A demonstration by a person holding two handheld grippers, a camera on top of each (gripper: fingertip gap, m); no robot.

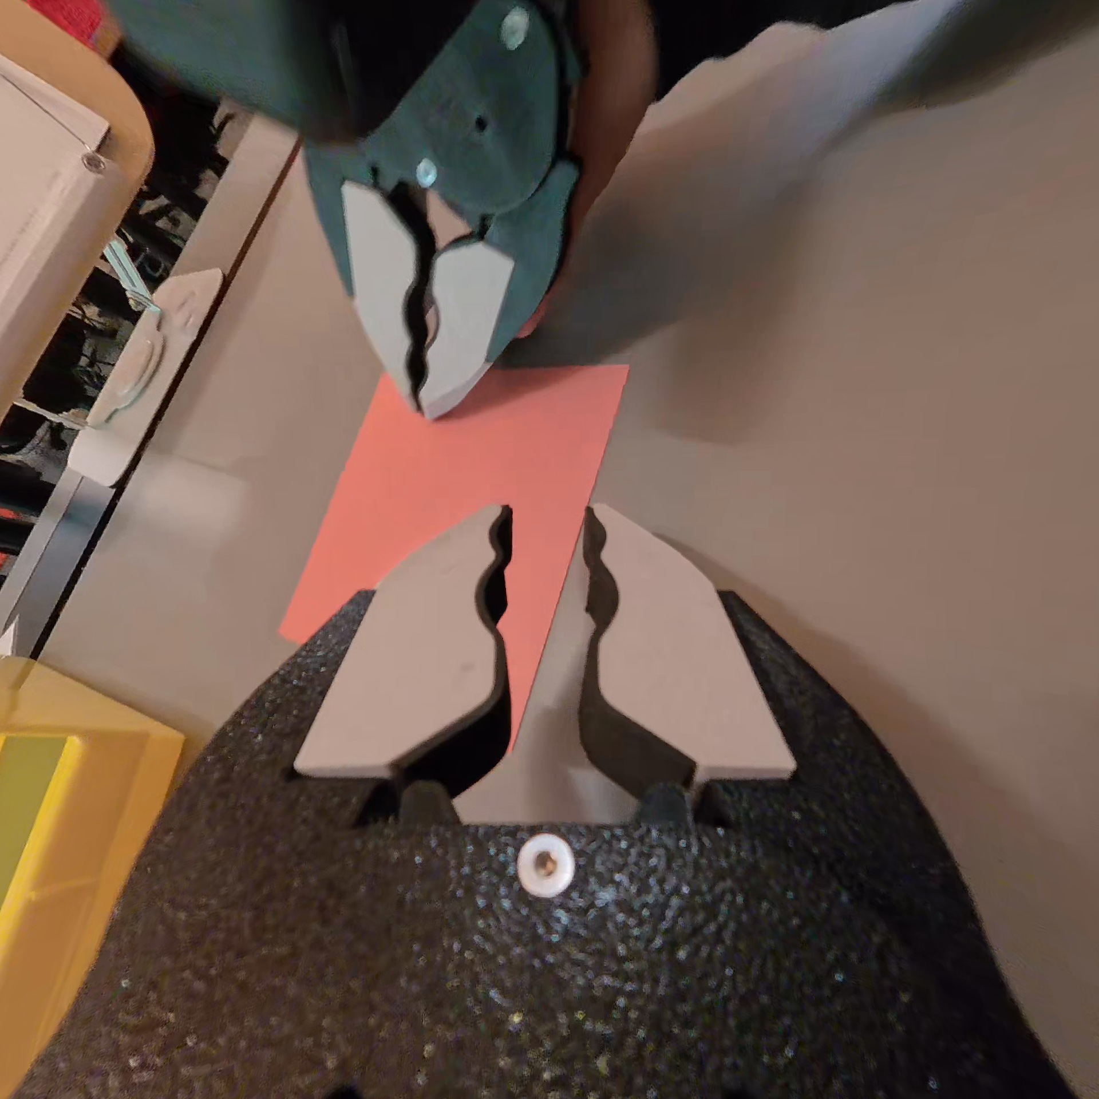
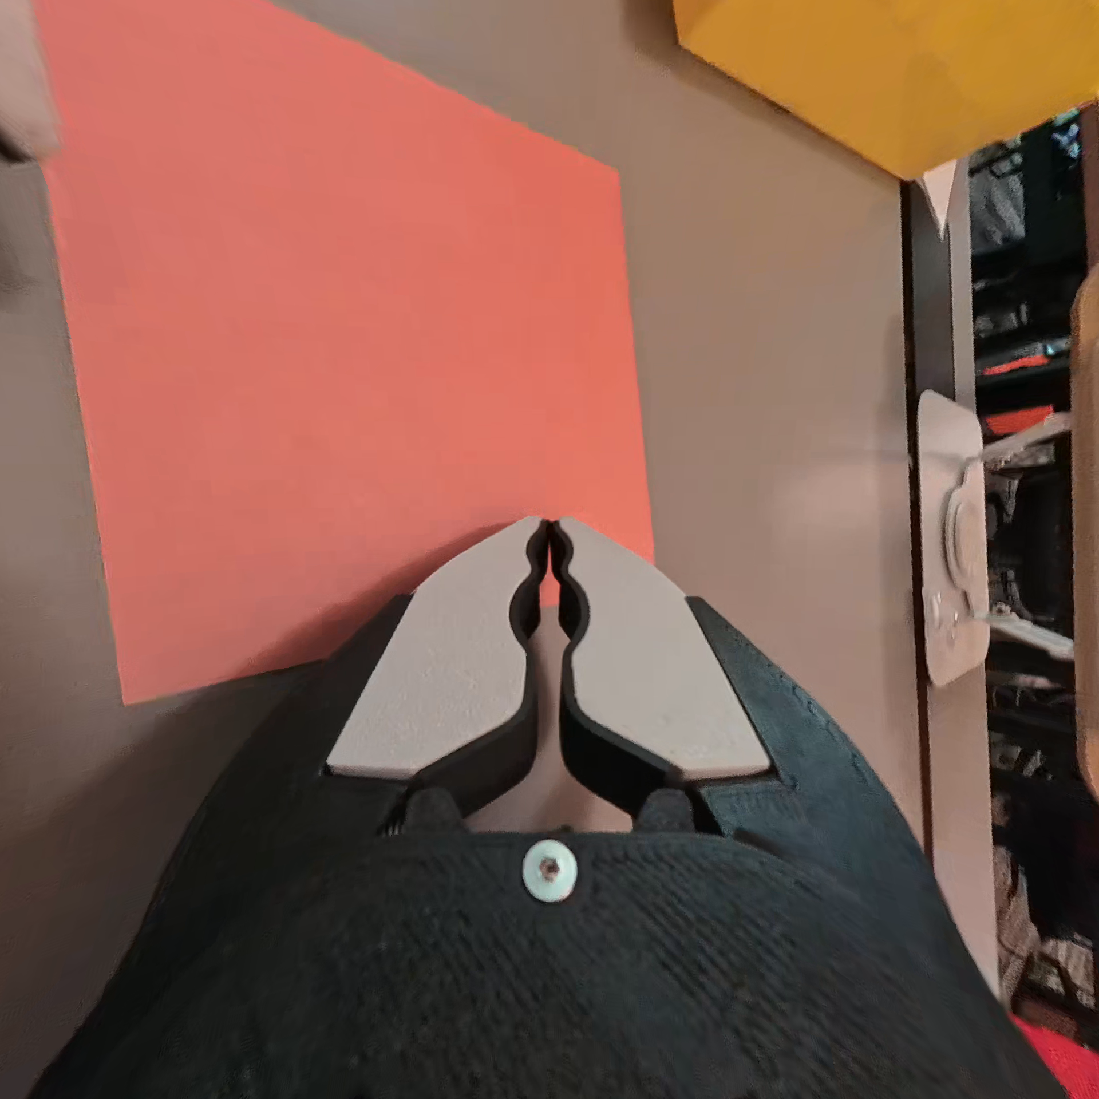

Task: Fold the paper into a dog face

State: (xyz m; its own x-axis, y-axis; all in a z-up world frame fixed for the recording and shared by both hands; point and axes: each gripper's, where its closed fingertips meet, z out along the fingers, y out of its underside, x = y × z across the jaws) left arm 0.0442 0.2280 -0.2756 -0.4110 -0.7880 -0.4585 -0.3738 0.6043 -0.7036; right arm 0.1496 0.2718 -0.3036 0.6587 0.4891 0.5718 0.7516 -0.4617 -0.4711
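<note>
A salmon-pink sheet of paper [image 1: 464,476] lies flat on the beige table [image 1: 832,476]. My left gripper [image 1: 547,511] is open and hovers over the sheet's near end. The sheet's right edge runs below the gap, and nothing sits between the pads. My right gripper [image 2: 548,523] is shut, with its tips resting on the paper [image 2: 345,357] close to one corner. In the left wrist view the right gripper [image 1: 425,407] points down onto the sheet's far end with closed fingers. The sheet stays flat there, with no part lifted.
A yellow box [image 1: 59,803] stands at the table's near left; it also shows in the right wrist view [image 2: 892,71]. The table's edge [image 1: 238,250] runs along the left, with a white clamp plate [image 1: 148,351] on it. A hand [image 1: 606,148] holds the right gripper. Left tips to right tips: about 12 centimeters.
</note>
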